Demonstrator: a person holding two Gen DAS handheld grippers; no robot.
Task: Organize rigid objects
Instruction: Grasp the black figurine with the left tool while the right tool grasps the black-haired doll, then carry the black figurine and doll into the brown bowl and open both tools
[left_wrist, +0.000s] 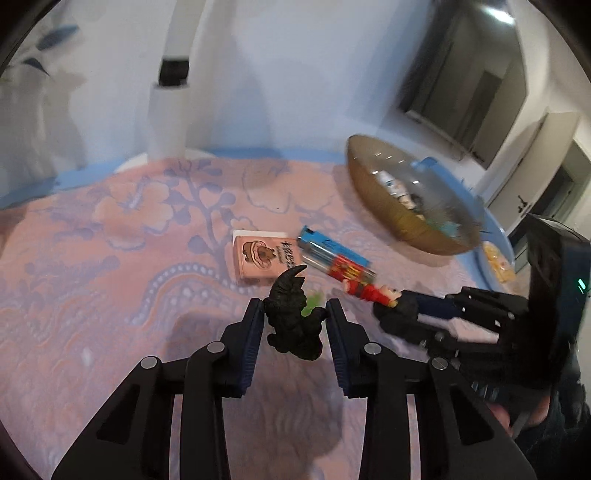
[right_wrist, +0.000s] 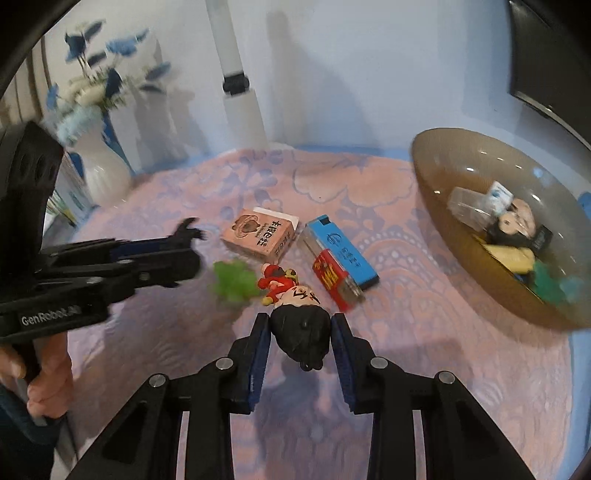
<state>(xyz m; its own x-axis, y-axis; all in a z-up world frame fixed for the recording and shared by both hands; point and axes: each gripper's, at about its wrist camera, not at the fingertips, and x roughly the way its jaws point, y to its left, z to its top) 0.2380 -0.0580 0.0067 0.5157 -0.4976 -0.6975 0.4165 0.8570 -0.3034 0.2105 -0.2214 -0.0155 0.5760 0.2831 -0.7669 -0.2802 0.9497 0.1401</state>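
On a pink floral tablecloth (left_wrist: 110, 236), the left gripper (left_wrist: 295, 314) clamps a black dinosaur figurine (left_wrist: 291, 317), while just to its right the right gripper (right_wrist: 301, 321) grasps a red-clothed doll (right_wrist: 299, 325) by its black-haired head. Just beyond them lie a pink eraser box (right_wrist: 260, 236), 2 lighters (right_wrist: 341, 266) and a green toy (right_wrist: 232, 280). A glass bowl (right_wrist: 443, 173) at far right holds other small items.
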